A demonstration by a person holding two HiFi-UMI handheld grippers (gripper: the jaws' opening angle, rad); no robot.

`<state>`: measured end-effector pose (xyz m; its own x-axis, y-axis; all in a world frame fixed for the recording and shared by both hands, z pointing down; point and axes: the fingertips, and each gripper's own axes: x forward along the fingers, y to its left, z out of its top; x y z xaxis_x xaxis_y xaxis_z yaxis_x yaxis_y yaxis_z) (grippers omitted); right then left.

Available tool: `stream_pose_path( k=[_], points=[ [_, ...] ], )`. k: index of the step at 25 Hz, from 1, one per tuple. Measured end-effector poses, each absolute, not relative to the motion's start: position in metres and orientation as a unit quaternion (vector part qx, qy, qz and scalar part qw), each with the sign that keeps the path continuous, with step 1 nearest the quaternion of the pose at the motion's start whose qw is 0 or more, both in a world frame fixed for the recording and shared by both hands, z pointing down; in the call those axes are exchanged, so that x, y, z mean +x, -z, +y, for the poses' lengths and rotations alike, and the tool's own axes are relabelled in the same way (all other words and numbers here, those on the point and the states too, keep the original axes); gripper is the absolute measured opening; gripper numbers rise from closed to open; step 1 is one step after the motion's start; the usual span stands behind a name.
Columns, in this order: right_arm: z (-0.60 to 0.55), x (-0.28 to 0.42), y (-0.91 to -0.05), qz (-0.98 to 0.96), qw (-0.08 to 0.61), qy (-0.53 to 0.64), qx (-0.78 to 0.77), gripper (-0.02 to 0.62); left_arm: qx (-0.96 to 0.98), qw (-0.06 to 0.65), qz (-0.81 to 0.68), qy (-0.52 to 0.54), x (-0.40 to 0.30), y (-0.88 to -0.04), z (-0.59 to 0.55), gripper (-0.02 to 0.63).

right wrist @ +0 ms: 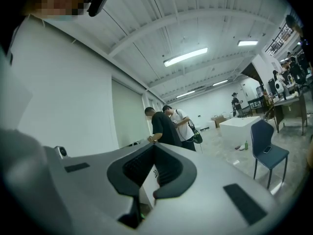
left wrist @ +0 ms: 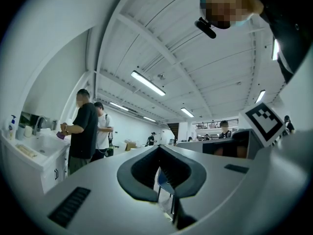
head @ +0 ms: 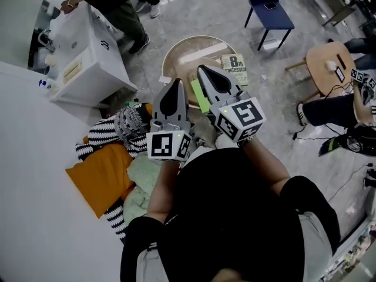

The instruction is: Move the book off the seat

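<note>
left gripper [head: 175, 87]: jaws together, nothing between them, raised over the seat's near edge. right gripper [head: 204, 72]: likewise closed and empty. book [head: 234, 69]: lies flat at the right edge of the round seat [head: 176, 54]. judged a light, flexible paperback with a smooth cover; best pinched along its outer edge.
</note>
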<state>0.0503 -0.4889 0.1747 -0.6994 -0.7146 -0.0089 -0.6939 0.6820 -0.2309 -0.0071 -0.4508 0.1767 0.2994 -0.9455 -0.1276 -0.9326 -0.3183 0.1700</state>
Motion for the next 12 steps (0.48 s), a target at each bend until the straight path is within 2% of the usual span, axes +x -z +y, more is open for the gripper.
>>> stream_pose_path(
  k=[12],
  points=[
    [-0.475,0.032,-0.171,0.928,0.046,0.099,-0.355,0.015,0.783,0.033,-0.613,0.101,-0.026,-0.179,-0.435,0.009]
  ],
)
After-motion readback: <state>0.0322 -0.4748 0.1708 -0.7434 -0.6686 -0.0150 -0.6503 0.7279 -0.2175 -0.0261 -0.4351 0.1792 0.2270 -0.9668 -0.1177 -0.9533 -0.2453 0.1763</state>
